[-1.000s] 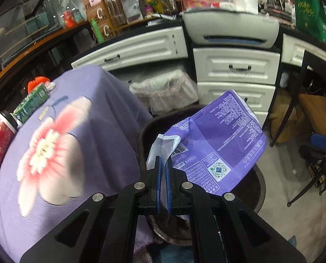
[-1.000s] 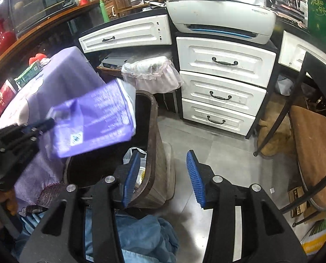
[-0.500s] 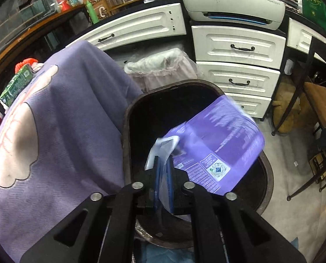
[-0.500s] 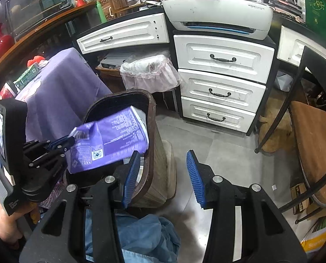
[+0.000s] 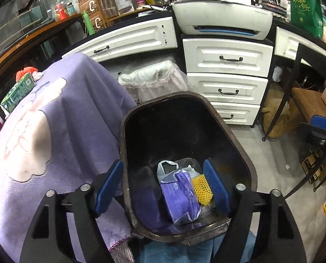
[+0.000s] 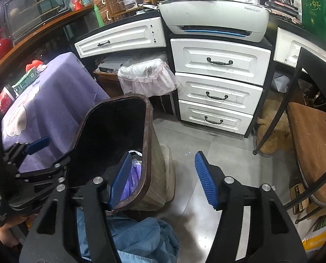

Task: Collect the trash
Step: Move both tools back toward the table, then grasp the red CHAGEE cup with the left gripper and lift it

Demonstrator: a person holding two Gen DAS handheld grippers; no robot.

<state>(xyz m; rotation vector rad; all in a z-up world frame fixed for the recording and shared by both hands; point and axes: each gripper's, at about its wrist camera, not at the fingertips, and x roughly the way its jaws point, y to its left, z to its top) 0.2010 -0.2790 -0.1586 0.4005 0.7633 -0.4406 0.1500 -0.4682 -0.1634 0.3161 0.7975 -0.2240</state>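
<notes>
The purple packet [image 5: 180,197] has dropped from the left gripper [image 5: 163,186], whose fingers now stand apart above the bin [image 5: 239,151], leaving the green carton [image 5: 18,92] far left on the worktop [image 5: 75,109].

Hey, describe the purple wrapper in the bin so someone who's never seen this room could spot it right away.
Find the dark brown trash bin standing on the floor beside the table draped in a purple cloth. Look down to its bottom: the purple wrapper lies there, next to a yellow mesh net. It is the only glossy purple printed packet among the bin's contents.
</notes>
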